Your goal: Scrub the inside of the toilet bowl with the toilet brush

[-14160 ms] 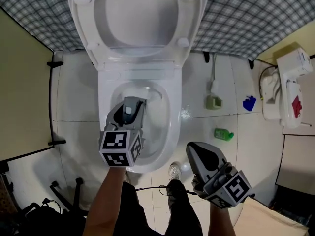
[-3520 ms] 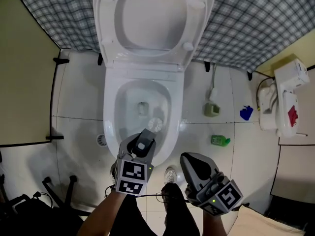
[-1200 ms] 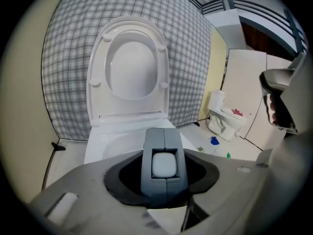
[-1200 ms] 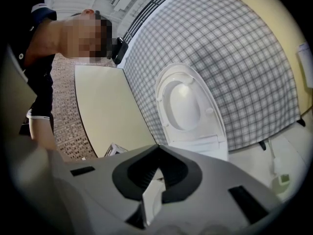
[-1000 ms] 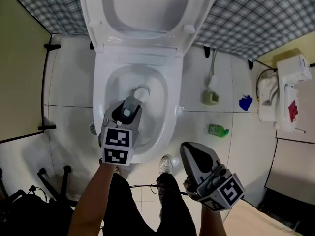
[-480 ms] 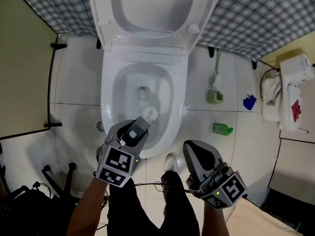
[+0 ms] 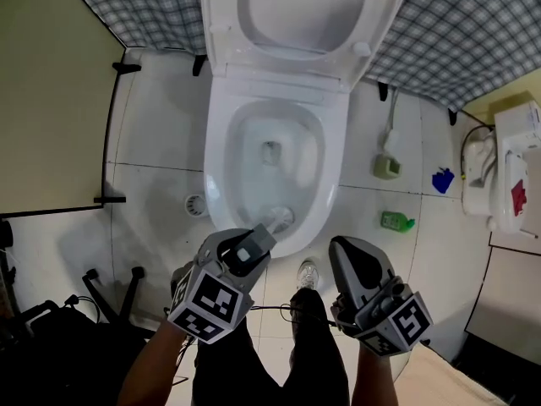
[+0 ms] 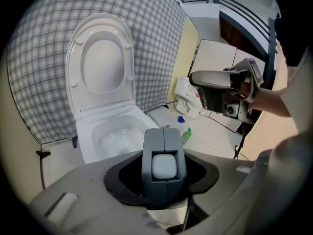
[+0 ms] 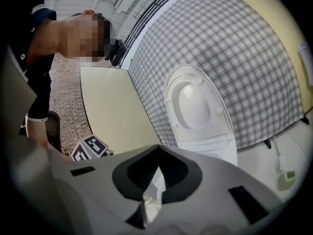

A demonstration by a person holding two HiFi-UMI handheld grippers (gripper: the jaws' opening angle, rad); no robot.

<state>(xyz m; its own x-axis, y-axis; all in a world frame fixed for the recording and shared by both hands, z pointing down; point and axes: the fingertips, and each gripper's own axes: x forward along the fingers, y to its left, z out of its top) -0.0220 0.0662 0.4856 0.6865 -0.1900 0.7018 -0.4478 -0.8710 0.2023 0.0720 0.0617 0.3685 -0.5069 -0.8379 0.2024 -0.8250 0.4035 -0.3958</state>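
**Left jaws squeeze the toilet brush point(image 7: 279, 220); right jaws hold nothing**

The jaws of the left gripper point(image 8: 164, 140) are closed tight on the brush handle. In the left gripper view, the white, rounded end of the handle sits right between them. The brush head is round and pale. It is down inside the toilet bowl point(image 7: 213, 176), at the near wall, just under the rim and just in front of the left gripper. The bowl is white and shiny. The seat point(image 7: 224, 36) is tipped up against the checked wall.

I think the brush is light. The handle looks hard and smooth, so it may twist or slip if the squeeze is weak. The bristles look bendy and are likely wet, so they can drip. The best place to hold is high up on the handle, far from the dirty end, as the jaws do now.

The right gripper point(image 7: 348, 250) is off to the right, above the floor tiles and near the front of the bowl. Its jaws are together, with nothing in them. Farther right, a green bottle point(image 7: 396, 222) lies on the tiles.
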